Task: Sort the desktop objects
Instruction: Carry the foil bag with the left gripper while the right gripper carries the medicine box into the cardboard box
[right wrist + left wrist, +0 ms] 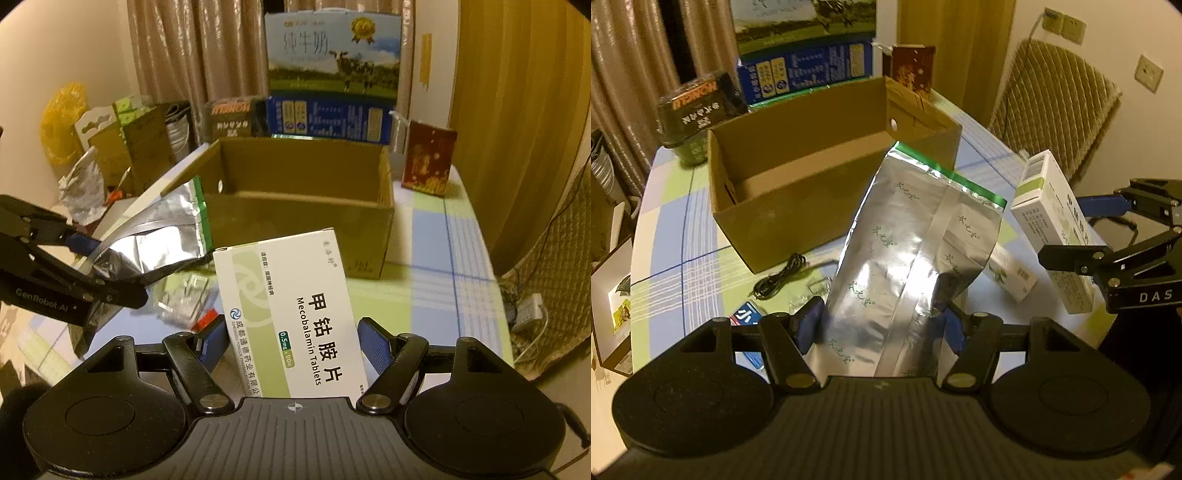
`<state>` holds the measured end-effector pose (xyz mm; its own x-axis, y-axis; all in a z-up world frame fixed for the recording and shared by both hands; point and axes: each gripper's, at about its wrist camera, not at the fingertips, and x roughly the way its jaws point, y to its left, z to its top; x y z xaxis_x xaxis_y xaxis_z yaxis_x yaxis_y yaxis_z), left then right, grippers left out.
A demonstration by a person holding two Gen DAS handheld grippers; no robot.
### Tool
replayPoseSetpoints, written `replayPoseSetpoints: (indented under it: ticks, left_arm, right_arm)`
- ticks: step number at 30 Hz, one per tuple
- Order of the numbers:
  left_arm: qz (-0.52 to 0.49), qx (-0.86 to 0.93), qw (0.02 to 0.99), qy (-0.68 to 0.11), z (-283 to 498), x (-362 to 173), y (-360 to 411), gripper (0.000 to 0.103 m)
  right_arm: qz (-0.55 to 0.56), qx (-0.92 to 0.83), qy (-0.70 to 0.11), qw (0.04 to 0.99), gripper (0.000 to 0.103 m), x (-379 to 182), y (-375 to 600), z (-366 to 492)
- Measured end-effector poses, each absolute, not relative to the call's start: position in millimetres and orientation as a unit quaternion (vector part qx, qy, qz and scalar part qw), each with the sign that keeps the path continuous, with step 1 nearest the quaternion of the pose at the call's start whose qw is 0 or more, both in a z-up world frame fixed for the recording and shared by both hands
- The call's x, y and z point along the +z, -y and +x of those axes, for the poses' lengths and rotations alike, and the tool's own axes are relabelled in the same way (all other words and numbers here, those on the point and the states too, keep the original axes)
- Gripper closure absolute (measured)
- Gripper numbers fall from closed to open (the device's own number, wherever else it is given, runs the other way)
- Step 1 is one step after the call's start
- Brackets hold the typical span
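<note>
Two hand-held grippers are loaded. Left hand-held gripper (881,328) clamps a silver foil pouch (908,251), raised, its top edge ahead near the open cardboard box (798,206). Right hand-held gripper (291,339) grips a white tablet box (291,310), the cardboard box directly ahead on the worktop (443,280).

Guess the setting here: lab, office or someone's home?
Most likely a home, a dining or living room. A checked tablecloth covers the table, curtains hang behind it, and a milk carton case and snack boxes are stacked by the open cardboard box, with a quilted chair alongside.
</note>
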<state>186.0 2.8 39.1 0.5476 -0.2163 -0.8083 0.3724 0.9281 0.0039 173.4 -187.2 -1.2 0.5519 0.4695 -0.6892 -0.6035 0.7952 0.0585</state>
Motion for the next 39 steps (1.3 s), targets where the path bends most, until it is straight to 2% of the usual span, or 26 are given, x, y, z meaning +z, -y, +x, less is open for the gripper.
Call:
replayPoseSetpoints:
  ticks: [15, 39]
  left_arm:
    - [0.048, -0.136, 0.894, -0.424, 218.9, 63.0, -21.5, 0.041]
    - [-0.030, -0.086, 0.907, -0.411, 383.1, 49.9, -57.4, 0.041]
  right_arm:
    - [-0.094, 0.309, -0.341, 0.883, 0.031, 30.7, 153.2, 214.4]
    - [-0.035, 0.276, -0.353, 0.893, 0.031, 21.2, 83.4, 399.1]
